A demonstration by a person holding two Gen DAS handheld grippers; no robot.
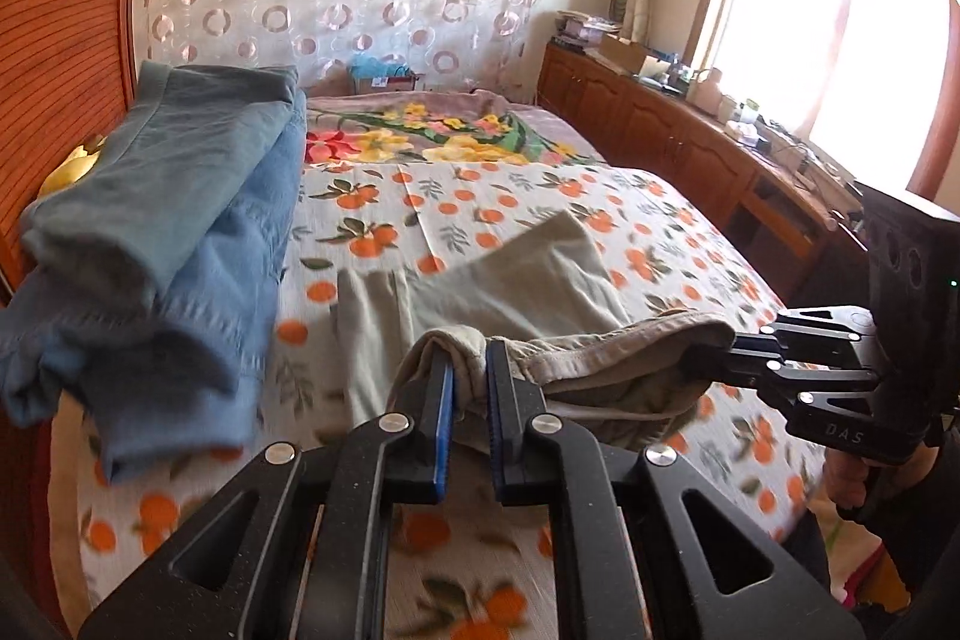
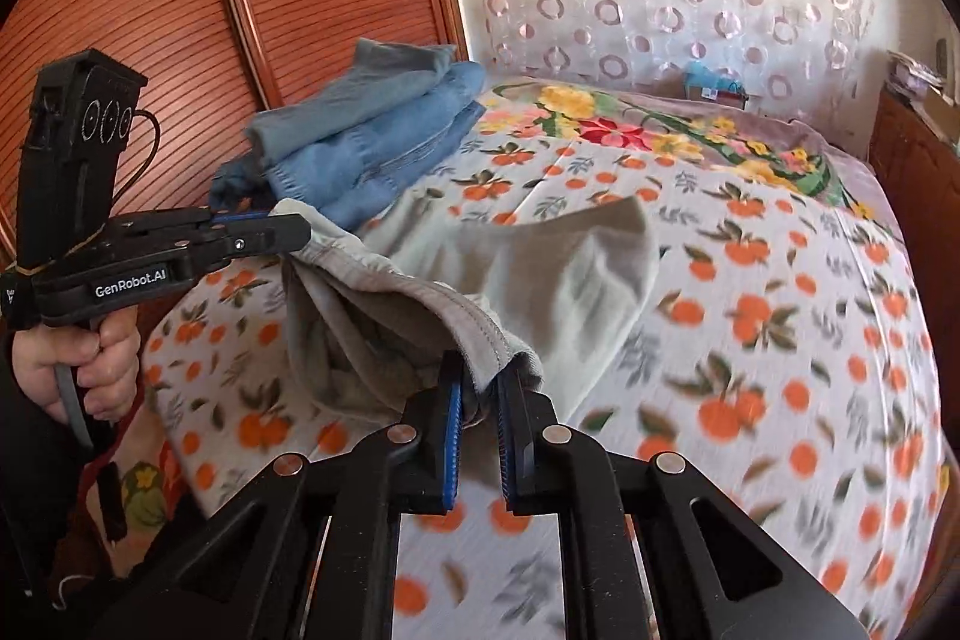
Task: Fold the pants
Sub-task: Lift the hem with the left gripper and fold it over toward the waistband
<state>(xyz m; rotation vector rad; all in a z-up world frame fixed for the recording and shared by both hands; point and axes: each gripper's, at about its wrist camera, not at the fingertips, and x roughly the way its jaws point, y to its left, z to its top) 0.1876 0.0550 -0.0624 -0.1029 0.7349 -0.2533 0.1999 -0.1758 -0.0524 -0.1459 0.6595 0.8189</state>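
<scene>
The left gripper (image 1: 469,382) and right gripper (image 2: 480,391) each pinch the waistband of the pale grey-green cotton pants (image 1: 516,280) between their fingers, above the orange-print bed (image 1: 600,214). Only the left wrist view shows the window (image 1: 840,16). Only the right wrist view shows the hand (image 2: 90,364) gripping the left handle.

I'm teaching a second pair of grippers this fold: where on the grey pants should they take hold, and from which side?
Grip the grey pants at the two ends of the waistband, from the near edge of the bed, as the left gripper and right gripper do now. The stitched band is thick and bunches firmly between the pads, while the legs trail away flat.
</scene>
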